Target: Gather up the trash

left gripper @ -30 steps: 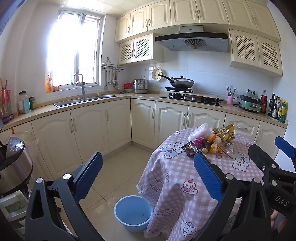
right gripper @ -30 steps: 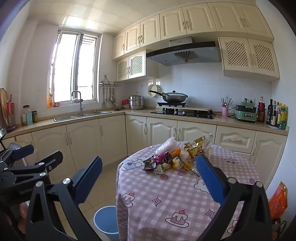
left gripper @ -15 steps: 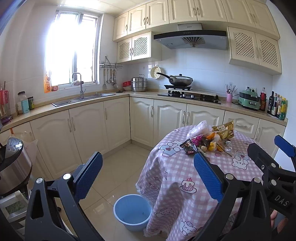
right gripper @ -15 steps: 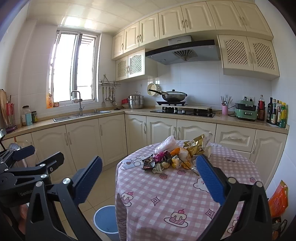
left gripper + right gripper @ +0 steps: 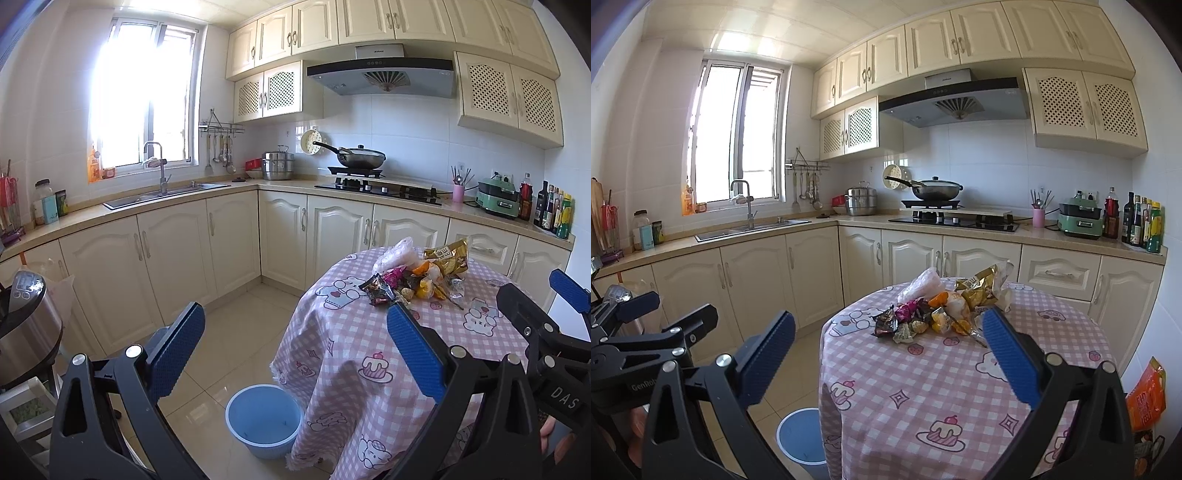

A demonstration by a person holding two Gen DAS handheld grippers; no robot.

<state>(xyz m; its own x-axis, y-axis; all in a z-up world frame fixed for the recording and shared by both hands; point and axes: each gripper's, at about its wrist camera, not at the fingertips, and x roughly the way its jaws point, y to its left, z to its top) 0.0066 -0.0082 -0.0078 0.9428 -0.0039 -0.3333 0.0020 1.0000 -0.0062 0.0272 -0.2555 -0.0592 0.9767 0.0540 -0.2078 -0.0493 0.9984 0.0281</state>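
- Heap of crumpled snack wrappers and orange peel point(image 5: 942, 310) sitting on the far half of the round table under the pink checked cartoon tablecloth point(image 5: 923, 398), nothing lifted yet.
- Right gripper with blue ribbed pads point(image 5: 886, 336) hovering above the near edge of the table, fingers spread wide, nothing between them.
- Heap dead ahead of the right gripper and a little to its right, lying between the sight lines of the two pads; a straight push forward and down looks like the approach.
- Heap stretched roughly left to right across the table, black foil wrapper point(image 5: 885, 322) at the left end, gold foil bag point(image 5: 982, 290) at the right rear.
- Left gripper with blue ribbed pads point(image 5: 291, 332) out over the floor, also wide apart and empty; heap point(image 5: 417, 277) ahead and off to its right.
- Right gripper judged the nearer and better lined up.
- Round light-blue plastic bin point(image 5: 264, 421) on the tiled floor just beside the tablecloth's hanging edge, below the left gripper: likely drop point.
- Both grippers held level, pointing forward.
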